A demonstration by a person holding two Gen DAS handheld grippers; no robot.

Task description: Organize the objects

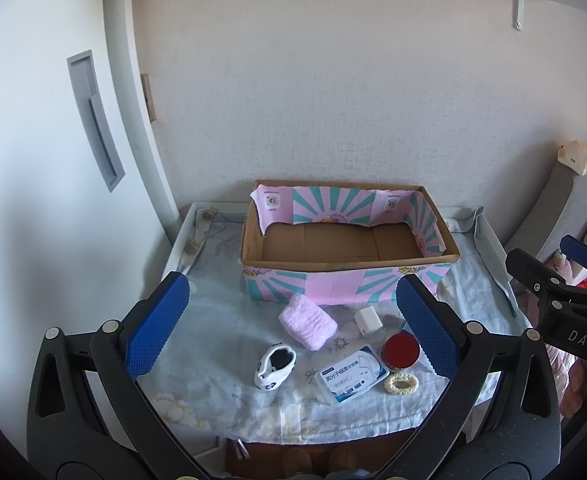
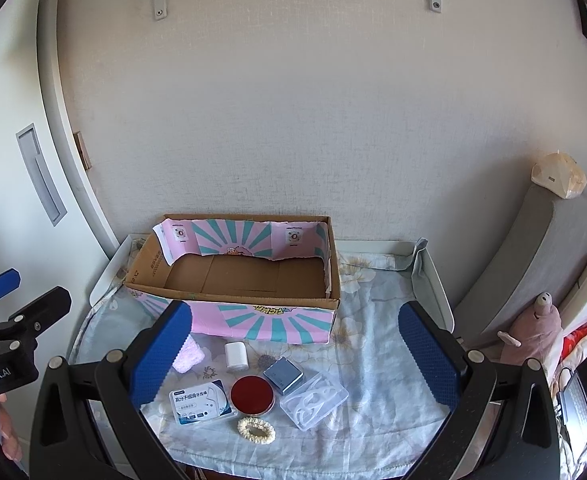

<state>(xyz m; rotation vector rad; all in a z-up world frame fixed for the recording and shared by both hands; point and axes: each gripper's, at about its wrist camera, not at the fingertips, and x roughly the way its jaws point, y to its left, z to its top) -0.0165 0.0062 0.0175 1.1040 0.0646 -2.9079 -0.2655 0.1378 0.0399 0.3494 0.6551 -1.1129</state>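
Left wrist view: left gripper [image 1: 289, 328] spread wide, holding nothing, above the table [image 1: 213, 412]. Empty cardboard box [image 1: 349, 276] at the back; in front lie pink cloth roll [image 1: 307, 321], panda sock [image 1: 274, 366], floss pick pack [image 1: 351, 374], red-lidded jar [image 1: 400, 351], cream scrunchie [image 1: 401, 384].

Right wrist view: right gripper [image 2: 293, 352] also spread, empty. White cube [image 2: 236, 355], grey box [image 2: 283, 375], clear case [image 2: 313, 400] sit packed together. Risk: wide jaws nudge neighbours or snag the loose cloth.
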